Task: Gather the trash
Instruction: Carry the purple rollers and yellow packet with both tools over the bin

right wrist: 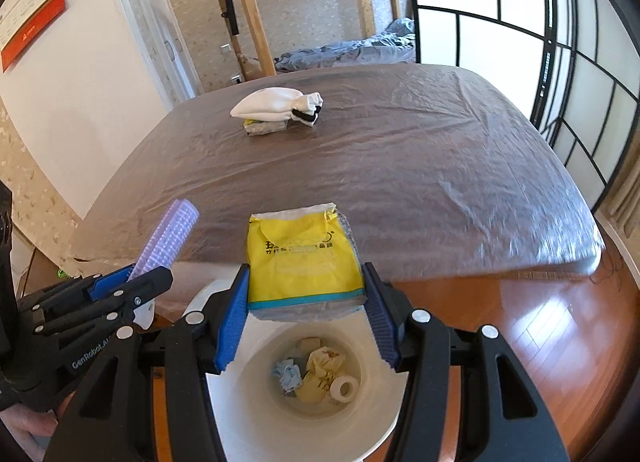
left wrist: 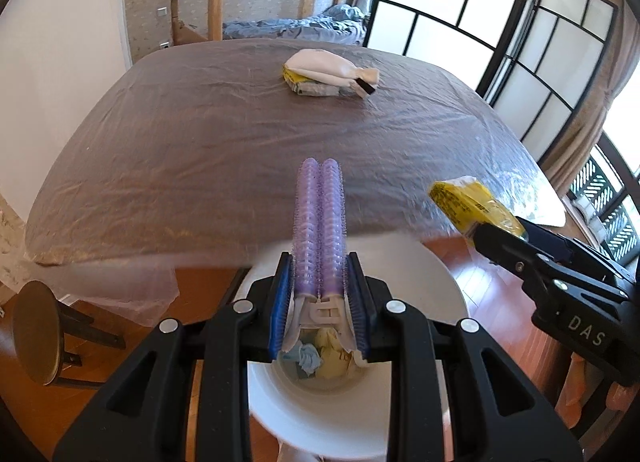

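My left gripper (left wrist: 319, 286) is shut on a purple bristly hair roller clip (left wrist: 319, 222), held above the white trash bin (left wrist: 448, 286). The clip also shows in the right wrist view (right wrist: 168, 238). My right gripper (right wrist: 306, 302) is shut on a yellow tissue packet (right wrist: 304, 258), held over the same white bin (right wrist: 256, 394). The packet also shows in the left wrist view (left wrist: 472, 202). The bin holds crumpled blue and yellow paper (right wrist: 308, 376) and a tape roll (right wrist: 344, 386). A white pouch on a small packet (right wrist: 276, 110) lies far back on the table.
The table (right wrist: 400, 182) is covered with clear plastic sheeting and its near edge is just beyond the bin. A round wooden stool (left wrist: 36, 330) stands at the left on the wooden floor. A bunk bed and sliding screens are behind the table.
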Motion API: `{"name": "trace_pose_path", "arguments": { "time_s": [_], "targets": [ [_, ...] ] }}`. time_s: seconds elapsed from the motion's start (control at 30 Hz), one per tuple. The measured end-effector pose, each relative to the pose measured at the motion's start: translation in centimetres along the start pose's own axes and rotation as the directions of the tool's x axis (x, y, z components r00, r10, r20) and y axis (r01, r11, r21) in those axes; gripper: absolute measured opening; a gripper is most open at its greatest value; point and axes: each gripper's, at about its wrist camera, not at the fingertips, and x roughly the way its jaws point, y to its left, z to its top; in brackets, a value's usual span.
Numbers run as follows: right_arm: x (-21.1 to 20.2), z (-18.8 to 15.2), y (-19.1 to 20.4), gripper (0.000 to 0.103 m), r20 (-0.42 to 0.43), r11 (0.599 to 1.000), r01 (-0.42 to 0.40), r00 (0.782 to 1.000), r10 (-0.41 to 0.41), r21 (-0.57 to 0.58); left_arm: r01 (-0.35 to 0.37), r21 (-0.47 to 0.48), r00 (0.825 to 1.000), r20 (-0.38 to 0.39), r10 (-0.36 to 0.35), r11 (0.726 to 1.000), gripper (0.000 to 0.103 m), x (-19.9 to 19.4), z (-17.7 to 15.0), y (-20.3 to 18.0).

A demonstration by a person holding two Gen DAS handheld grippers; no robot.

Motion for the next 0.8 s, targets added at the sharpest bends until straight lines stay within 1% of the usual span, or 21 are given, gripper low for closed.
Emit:
{"name": "trace_pose_path", "arguments": {
  "time_s": [0.17, 0.3, 0.43, 0.57, 0.73, 0.8],
  "targets": [
    [-1.1, -2.9, 1.2, 0.053, -0.014, 0.999, 0.019, 1.000, -0.019, 0.031, 0.025, 0.027, 1.000, -0.018, -0.024, 0.999, 0.029, -1.1, -2.1, 0.4],
    [-1.4, -4.9, 2.0, 0.053, -0.045, 0.998, 0.023, 0.999, -0.021, 0.053, 0.035, 0.043, 0.998, -0.046, -0.033, 0.998, 0.029, -1.5, -3.9, 0.8],
    [-1.3, -5.8, 2.4, 0.053, -0.056, 0.998, 0.040, 0.998, -0.038, 0.040, 0.042, 0.043, 0.996, -0.080, -0.038, 0.998, 0.029, -1.0, -5.1, 1.1],
    [-0.6, -6.4, 1.8, 0.053, -0.080, 0.997, 0.041, 0.996, -0.037, 0.058, 0.036, 0.055, 0.993, -0.113, -0.030, 0.998, 0.029, 0.0, -6.3, 0.8],
    [0.4, -7.1, 1.1, 0.053, -0.116, 0.997, 0.056, 0.992, -0.050, 0.055, 0.032, 0.040, 0.989, -0.149, -0.026, 0.999, 0.029, 1.0, -7.1, 0.8],
    [0.7, -7.1, 0.9, 0.053, -0.123, 0.997, 0.060, 0.991, -0.054, 0.045, 0.019, 0.047, 0.988, -0.152, -0.012, 0.999, 0.029, 1.5, -7.1, 0.7]
  ]
}}
